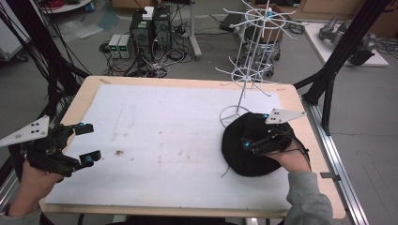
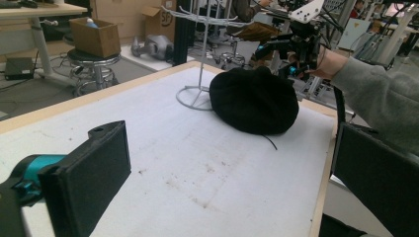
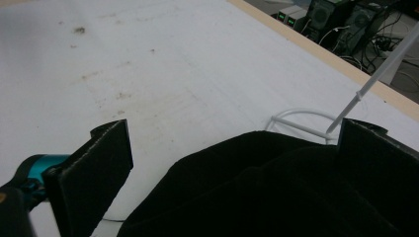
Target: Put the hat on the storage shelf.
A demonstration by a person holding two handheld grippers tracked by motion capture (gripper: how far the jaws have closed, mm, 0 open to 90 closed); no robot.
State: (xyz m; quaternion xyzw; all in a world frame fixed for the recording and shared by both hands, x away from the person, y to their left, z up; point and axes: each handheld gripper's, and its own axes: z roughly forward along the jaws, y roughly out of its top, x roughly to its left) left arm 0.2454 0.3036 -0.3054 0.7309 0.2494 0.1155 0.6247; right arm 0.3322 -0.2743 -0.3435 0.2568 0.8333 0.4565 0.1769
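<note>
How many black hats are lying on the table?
1. The black hat lies at the table's right side, beside the white wire rack's base, under the right gripper. Nothing suggests another hidden.

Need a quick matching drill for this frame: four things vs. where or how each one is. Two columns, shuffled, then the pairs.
1. hat
2. wire rack
3. left hand-held gripper
4. right hand-held gripper

A. open above the table's left edge, nothing between its jaws
B. stands upright, its ring base beside the hat
C. black, lies on the white mat at the right
D. open, right over the hat

Pairs: 1-C, 2-B, 3-A, 4-D
</note>
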